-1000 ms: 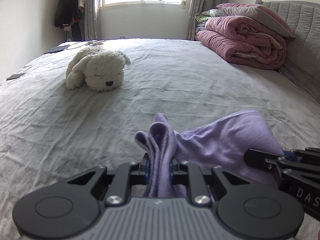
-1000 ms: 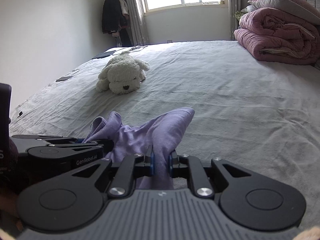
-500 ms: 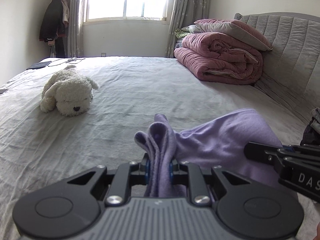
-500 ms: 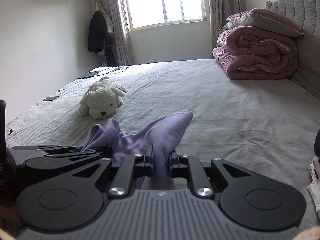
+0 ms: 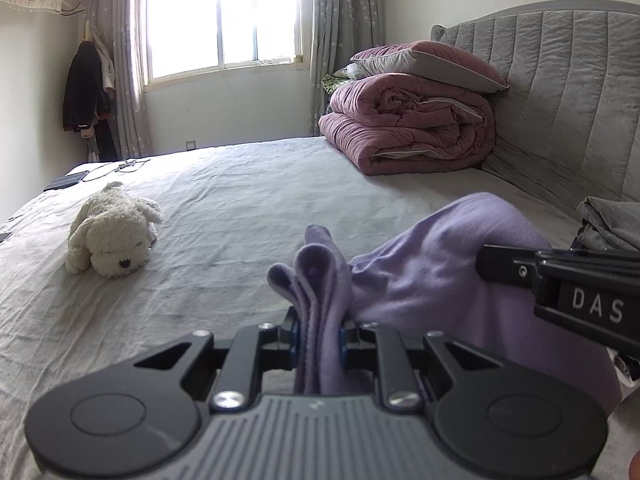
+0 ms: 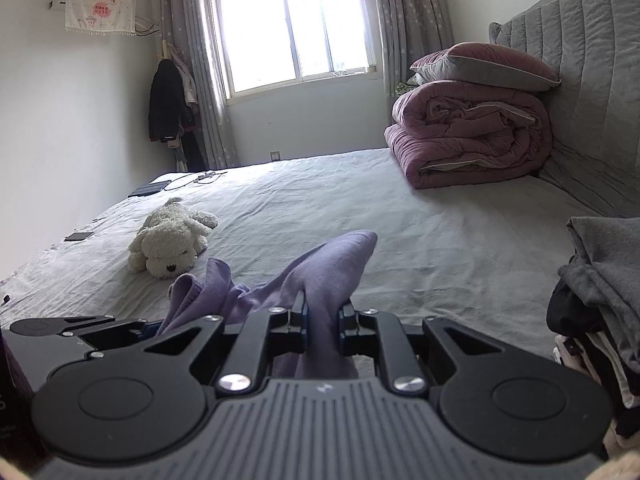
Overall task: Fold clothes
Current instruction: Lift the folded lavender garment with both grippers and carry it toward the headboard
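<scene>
A lilac garment (image 5: 432, 276) hangs bunched between my two grippers above the grey bed. My left gripper (image 5: 318, 334) is shut on a folded edge of it, with layers sticking up between the pads. My right gripper (image 6: 322, 316) is shut on another part of the same garment (image 6: 332, 268), which peaks up ahead of the fingers. In the left wrist view the right gripper (image 5: 560, 280) is close at the right. In the right wrist view the left gripper (image 6: 100, 330) is close at the lower left.
A white plush dog (image 5: 112, 232) lies on the grey bed sheet (image 5: 260, 184) to the left. A rolled pink duvet (image 5: 408, 124) with a pillow sits at the padded headboard (image 5: 568, 92). A pile of grey and dark clothes (image 6: 600, 292) lies at the right.
Both grippers have risen and tilted up while turning right, still holding the lilac garment. More of the wall, headboard and the clothes pile has come into view.
</scene>
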Demonstrator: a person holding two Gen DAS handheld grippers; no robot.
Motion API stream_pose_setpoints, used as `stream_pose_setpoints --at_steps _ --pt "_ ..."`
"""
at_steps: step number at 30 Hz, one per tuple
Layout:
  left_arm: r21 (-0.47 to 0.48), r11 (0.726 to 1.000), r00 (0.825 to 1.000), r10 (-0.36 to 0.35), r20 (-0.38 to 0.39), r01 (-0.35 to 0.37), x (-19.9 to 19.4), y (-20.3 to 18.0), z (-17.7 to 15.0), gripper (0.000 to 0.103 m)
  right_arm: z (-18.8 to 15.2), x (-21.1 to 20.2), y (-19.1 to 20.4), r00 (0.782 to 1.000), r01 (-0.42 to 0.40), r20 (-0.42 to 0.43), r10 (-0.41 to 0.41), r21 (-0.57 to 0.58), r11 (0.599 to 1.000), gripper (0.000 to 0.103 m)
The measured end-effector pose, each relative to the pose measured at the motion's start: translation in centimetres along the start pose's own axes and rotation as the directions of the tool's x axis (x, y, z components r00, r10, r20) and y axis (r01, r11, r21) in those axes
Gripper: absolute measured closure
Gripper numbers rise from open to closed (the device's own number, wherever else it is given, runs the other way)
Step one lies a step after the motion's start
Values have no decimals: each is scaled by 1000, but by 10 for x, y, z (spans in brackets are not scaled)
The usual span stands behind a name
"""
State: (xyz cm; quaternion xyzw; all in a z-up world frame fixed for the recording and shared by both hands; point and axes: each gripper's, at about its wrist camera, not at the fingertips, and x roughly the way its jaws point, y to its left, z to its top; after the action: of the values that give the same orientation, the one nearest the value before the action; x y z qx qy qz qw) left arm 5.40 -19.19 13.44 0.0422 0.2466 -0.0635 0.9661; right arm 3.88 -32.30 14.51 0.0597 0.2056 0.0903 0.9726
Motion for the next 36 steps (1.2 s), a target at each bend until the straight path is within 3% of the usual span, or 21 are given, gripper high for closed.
stream_pose_setpoints --at_steps 19,36 --pt "23 1000 999 -6 45 5 -15 -51 34 85 18 -31 -42 992 4 123 -13 74 997 88" --pt "-20 996 995 -83 53 84 -22 -69 62 85 37 -54 -73 978 -31 208 6 117 993 88"
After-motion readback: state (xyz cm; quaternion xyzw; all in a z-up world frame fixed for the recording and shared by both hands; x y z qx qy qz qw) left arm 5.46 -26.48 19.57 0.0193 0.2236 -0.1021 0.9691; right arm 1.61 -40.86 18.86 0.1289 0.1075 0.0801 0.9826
